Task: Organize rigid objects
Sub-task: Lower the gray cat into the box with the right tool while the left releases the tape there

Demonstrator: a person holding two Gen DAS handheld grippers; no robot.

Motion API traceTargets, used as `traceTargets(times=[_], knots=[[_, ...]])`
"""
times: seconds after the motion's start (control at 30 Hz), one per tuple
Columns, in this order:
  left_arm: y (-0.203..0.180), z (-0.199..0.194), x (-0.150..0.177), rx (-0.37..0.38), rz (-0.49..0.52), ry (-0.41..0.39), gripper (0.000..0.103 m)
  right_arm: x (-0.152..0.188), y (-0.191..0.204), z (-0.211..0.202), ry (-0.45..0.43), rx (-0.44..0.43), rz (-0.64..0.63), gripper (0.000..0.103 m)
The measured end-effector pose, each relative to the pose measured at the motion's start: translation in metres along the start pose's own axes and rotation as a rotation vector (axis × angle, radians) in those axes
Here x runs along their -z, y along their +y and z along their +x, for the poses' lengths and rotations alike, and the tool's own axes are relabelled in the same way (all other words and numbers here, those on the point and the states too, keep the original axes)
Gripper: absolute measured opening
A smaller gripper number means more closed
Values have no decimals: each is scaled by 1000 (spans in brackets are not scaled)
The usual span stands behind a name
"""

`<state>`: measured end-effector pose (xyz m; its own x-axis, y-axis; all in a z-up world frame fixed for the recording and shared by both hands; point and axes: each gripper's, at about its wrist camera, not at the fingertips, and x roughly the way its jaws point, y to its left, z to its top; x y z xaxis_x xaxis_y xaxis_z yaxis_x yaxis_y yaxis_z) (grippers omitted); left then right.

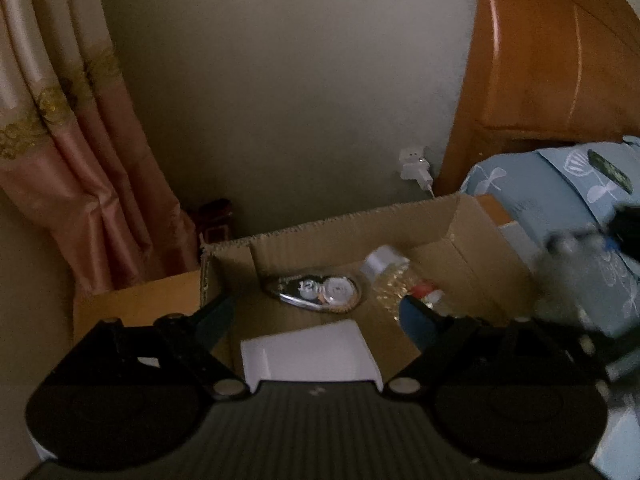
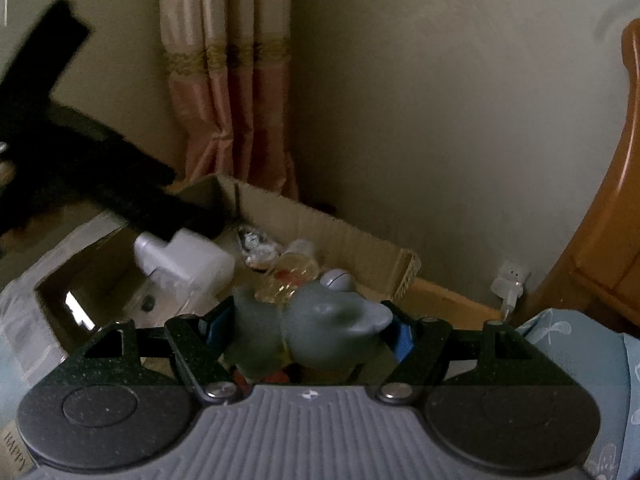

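Note:
An open cardboard box (image 1: 340,216) holds a shiny silver oval object (image 1: 316,294) and a clear bottle (image 1: 390,280) with a white cap and gold contents. A white rectangular object (image 1: 308,352) lies low in the box between the fingers of my left gripper (image 1: 318,304), which is open, its pads clear of the object. My right gripper (image 2: 308,320) is shut on a grey toy figure (image 2: 332,320), held above the near edge of the box (image 2: 320,220). In the right wrist view the left gripper (image 2: 120,184) is a blurred black shape over the white object (image 2: 188,256).
A pink curtain (image 1: 80,160) hangs at the left behind the box. A wooden headboard (image 1: 540,60) and blue patterned bedding (image 1: 560,176) lie to the right. A white charger (image 1: 416,166) sits in a wall socket. A dark red item (image 1: 216,220) stands behind the box.

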<state>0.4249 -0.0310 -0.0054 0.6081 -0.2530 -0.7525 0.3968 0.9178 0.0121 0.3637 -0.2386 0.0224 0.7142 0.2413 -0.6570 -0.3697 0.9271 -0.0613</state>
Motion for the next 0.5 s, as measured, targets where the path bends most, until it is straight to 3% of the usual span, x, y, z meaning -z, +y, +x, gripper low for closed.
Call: traceTargets(times=[0.13,0.17,0.2,0.27,0.5], knots=[[0,-10,8,-15,12,-18,90,-11,-1,13,3,18,-4,79],[1,-12,9,-7,7,-17,90,-12,-2,15,3,21,1,84],[3,-14,11,0,-1,-16,90,-13,-3,16,6,27,7,96],[4,-18,14,7,-6,-18,90,-11,-2,13,1,32,15,103],[0,-40,28,25,-27,-48,90,-2,17,-18,-24,24,-3,103]])
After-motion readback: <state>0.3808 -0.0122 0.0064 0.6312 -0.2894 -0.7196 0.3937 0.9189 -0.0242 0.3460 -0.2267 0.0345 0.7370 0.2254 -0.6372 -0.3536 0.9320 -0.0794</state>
